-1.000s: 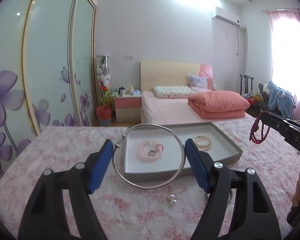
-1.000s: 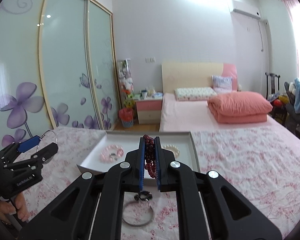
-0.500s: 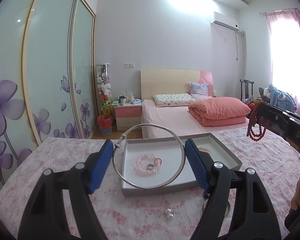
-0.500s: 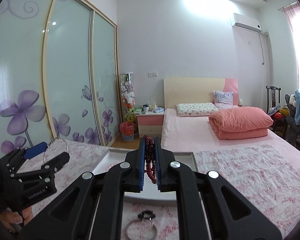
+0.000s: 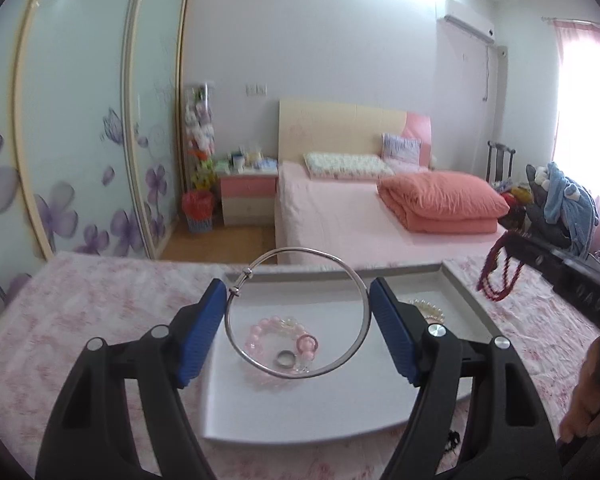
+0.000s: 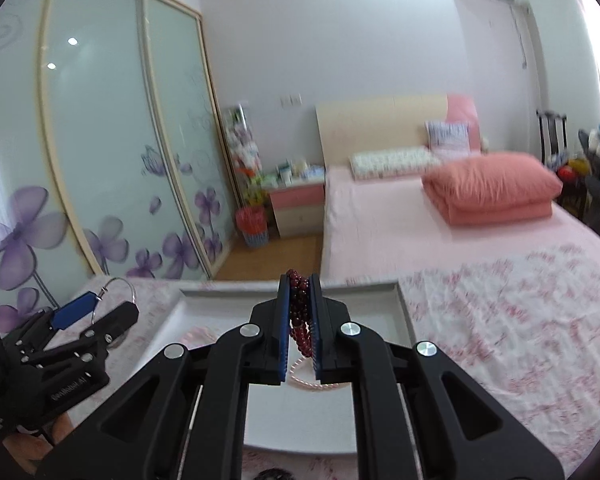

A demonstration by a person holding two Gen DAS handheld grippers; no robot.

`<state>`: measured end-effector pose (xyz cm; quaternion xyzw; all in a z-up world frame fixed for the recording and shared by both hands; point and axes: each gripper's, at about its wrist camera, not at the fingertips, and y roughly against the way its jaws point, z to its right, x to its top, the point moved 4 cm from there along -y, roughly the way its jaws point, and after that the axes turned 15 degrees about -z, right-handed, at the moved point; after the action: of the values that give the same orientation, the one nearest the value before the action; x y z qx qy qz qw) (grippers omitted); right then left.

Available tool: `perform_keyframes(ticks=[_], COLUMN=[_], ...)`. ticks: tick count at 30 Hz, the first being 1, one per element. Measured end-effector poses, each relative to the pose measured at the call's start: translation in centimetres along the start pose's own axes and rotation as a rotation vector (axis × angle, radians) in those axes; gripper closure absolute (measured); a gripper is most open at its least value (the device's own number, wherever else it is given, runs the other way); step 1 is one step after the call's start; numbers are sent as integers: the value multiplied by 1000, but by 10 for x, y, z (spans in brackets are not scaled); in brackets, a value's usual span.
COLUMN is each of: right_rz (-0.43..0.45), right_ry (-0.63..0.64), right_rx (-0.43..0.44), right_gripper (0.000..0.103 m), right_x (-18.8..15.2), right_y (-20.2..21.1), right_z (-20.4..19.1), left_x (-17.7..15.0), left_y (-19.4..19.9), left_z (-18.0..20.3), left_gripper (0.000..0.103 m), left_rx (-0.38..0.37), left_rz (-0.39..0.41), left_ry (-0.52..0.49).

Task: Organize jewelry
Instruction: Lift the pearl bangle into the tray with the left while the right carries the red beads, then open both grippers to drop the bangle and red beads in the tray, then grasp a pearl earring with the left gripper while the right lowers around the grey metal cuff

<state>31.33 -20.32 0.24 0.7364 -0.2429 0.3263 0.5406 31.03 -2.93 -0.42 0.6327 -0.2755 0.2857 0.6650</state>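
Both my grippers have moved in over the shallow grey tray (image 5: pixel 466 296); left gripper (image 5: pixel 298 316) grasps the thin silver bangle (image 5: pixel 364 312), right gripper (image 6: pixel 299 312) clenches the dark-red bead strand (image 6: pixel 300 320). Below lie a pink bead bracelet (image 5: pixel 260 330) and pearl bracelet (image 5: pixel 428 307).

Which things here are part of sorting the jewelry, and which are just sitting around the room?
Part of the job:
- silver bangle, held in the left gripper
- dark red bead string, clamped in the right gripper
- grey tray
- pink bead bracelet, ring, pearl bracelet in the tray

Just around:
- bed
- folded quilt
- nightstand
- wardrobe doors
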Motion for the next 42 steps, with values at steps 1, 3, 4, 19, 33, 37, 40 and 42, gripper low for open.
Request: perform_keyframes(ticks=[1,3,4,19,33,37,40,42], right_rz=[-27,-78,-92,-126,-199,-266,-321,-349], right_ry=[-6,-28,-36,-74,-27,-27,-31,-31], right_rx=[-1,3,7,12,24,41,51,43], right_gripper=[93,93,93,71,71,70,69,59], right_x=[-1,-3,-4,-13,-64,-96,-120,-134], right_y=[-12,-34,-39,-34,11,19,22,24], right_z=[3,6,7,16,0,-8,-13,-19], left_x=[1,3,2,3,-51,-78,-97,-106], left_y=[-11,-29,-37,-55,23,35,38,39], left_z=[0,0,-2,-25,-47,-52,-54,-55], left_gripper=[31,31,31,27,22,21,21,21], left_rx=[-5,-7,-7,-63,-48,-48,-41,-39], left_rz=[-21,-57,-73,-143,-122,-149,-173,-187], left_ry=[3,10,13,90,60,42,28,22])
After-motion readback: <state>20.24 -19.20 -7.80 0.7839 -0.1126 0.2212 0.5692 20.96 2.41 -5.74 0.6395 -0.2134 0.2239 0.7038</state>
